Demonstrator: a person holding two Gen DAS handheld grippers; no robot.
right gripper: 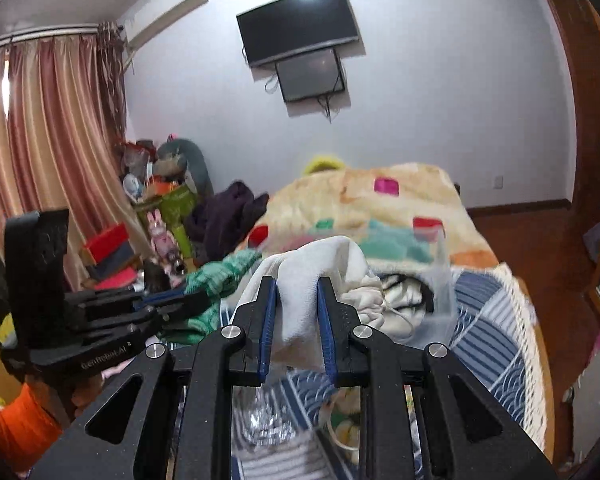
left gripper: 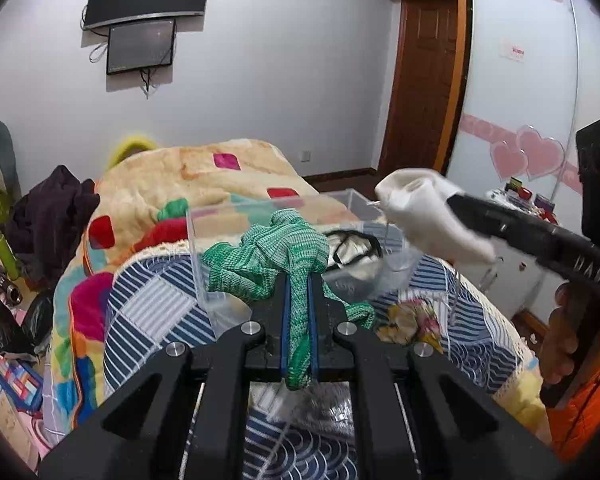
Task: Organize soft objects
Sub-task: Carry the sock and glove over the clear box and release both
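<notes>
My left gripper (left gripper: 299, 280) is shut on a green knitted cloth (left gripper: 276, 252), held above the near edge of a clear plastic box (left gripper: 204, 232) on the bed. My right gripper (right gripper: 297, 284) is shut on a white soft cloth (right gripper: 320, 268), also above the box. In the left wrist view the right gripper (left gripper: 456, 204) comes in from the right with the white cloth (left gripper: 424, 212). In the right wrist view the left gripper (right gripper: 196, 298) shows at the left with the green cloth (right gripper: 220, 274). A black-and-white fabric item (left gripper: 352, 248) lies inside the box.
The box (right gripper: 444, 280) stands on a blue striped quilt (left gripper: 160, 308). A plush multicoloured blanket (left gripper: 188, 184) is heaped behind it. A dark purple garment (left gripper: 48, 216) and cluttered toys and boxes (right gripper: 160, 216) are at the bed's left. A wooden door (left gripper: 420, 80) is at the right.
</notes>
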